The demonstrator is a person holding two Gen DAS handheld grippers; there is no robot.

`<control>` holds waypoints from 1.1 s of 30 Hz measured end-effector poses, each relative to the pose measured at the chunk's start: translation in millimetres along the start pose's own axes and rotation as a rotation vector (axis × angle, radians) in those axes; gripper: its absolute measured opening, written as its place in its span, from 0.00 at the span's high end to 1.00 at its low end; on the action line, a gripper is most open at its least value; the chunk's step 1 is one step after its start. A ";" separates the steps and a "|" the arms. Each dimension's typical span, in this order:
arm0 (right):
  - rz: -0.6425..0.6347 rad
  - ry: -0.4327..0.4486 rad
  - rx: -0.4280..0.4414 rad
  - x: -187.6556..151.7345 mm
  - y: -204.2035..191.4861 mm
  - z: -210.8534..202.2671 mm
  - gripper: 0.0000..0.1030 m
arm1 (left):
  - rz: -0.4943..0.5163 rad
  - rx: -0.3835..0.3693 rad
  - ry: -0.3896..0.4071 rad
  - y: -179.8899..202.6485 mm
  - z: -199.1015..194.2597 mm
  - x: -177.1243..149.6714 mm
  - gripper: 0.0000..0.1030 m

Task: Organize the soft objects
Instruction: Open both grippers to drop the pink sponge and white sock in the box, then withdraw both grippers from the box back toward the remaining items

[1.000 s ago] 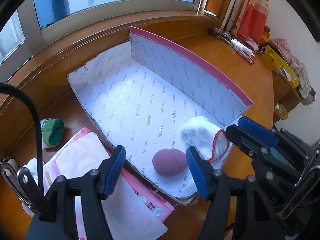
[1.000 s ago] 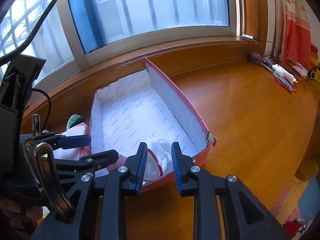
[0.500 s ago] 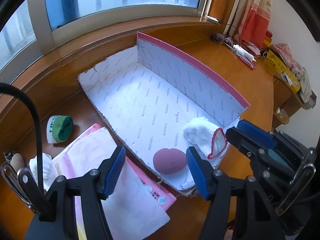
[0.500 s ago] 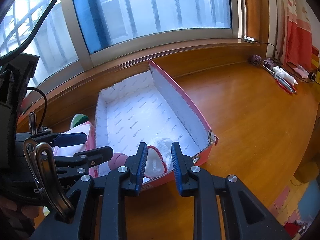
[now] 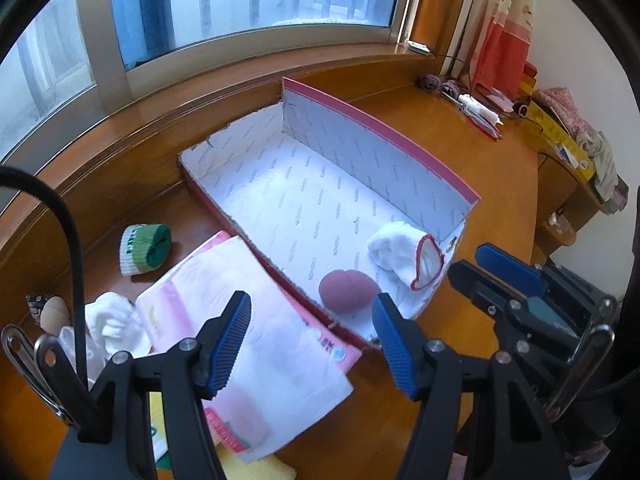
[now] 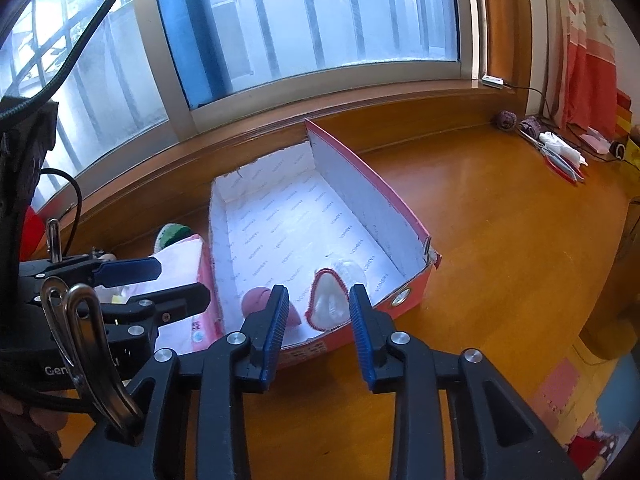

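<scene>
A wide barred window [image 6: 304, 28] filled the upper frame, letting in pale daylight. Below it ran a glossy orange-brown wooden ledge [image 6: 500, 216]. At the upper right hung a red-and-cream curtain [image 5: 504, 40] against a white wall [image 5: 576, 60]; foam floor mats [image 6: 568, 392] showed at lower right.

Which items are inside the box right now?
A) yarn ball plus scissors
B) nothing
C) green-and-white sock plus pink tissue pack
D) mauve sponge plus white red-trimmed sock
D: the mauve sponge and the white red-trimmed sock lie at the near end of the pink box, while the green-and-white sock and tissue pack sit outside it on the wood.
</scene>
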State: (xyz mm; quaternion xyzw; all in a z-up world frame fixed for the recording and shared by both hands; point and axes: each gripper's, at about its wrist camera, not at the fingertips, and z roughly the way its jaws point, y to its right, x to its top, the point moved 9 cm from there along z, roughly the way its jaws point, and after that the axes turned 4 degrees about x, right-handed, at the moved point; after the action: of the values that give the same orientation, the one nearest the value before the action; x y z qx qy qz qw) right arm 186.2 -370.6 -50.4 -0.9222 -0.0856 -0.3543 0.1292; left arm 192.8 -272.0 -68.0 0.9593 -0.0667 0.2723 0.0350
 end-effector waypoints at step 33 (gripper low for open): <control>-0.045 0.005 0.049 -37.9 -105.2 -31.0 0.68 | -0.080 0.040 0.036 -94.0 -68.4 -62.2 0.35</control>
State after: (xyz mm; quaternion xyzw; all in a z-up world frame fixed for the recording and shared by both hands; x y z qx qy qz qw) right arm 112.5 -282.3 -35.1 -0.9157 -0.1147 -0.3573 0.1437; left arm 118.8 -165.2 -45.7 0.9566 -0.0223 0.2894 0.0277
